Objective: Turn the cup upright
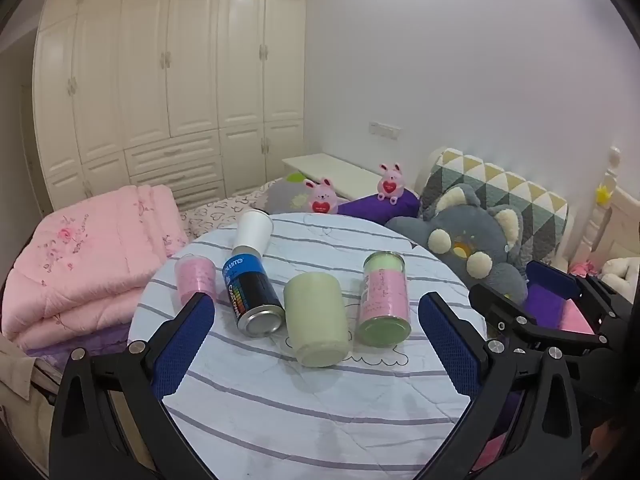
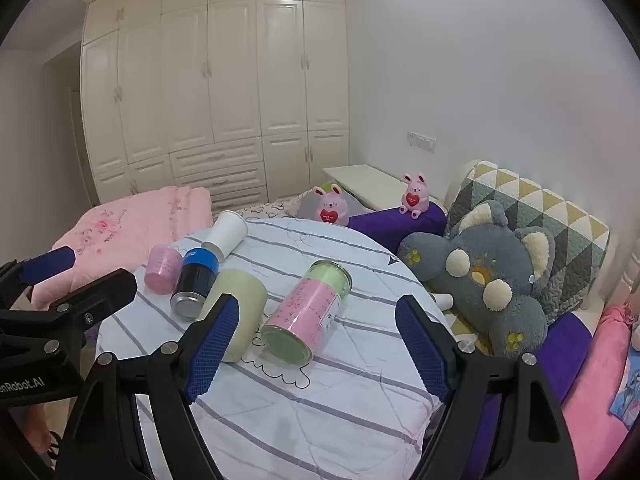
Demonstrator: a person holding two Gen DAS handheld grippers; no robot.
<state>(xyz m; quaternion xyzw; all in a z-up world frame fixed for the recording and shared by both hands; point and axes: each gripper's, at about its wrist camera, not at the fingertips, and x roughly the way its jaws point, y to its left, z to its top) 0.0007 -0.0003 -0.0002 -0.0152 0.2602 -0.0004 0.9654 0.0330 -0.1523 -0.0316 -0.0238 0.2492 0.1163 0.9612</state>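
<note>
- Left wrist view: the cup (image 1: 316, 318), a pale cream tumbler, lies on its side on the worktop (image 1: 320, 408), straight ahead at 12 o'clock between the wide-spread fingers of the left gripper (image 1: 316, 340), which holds nothing.
- Its long axis runs roughly from 12 to 6 o'clock in this view, the near flat end facing the camera; I cannot tell from here whether that end is the base or a closed mouth.
- Right wrist view: the same cup (image 2: 236, 312) sits at about 10 o'clock, partly hidden behind the left finger of the right gripper (image 2: 316, 350), also spread wide and empty. By my reading the left gripper is the better lined up of the two.
- Neighbours lie close: a spray can (image 1: 254, 294), glossy metal with a blue band, just beside the cup at 9 o'clock, and a pink-and-green tin (image 1: 385, 300) just beside it at 3 o'clock, both also on their sides. The gaps look tight for fingers.
- Cup surface looks matte and smooth, slightly tapered, likely light plastic; it may roll on the soft striped cloth.
- Farther off: a pink cup (image 1: 195, 278) and a white cup (image 1: 253, 232) beyond the can.
</note>
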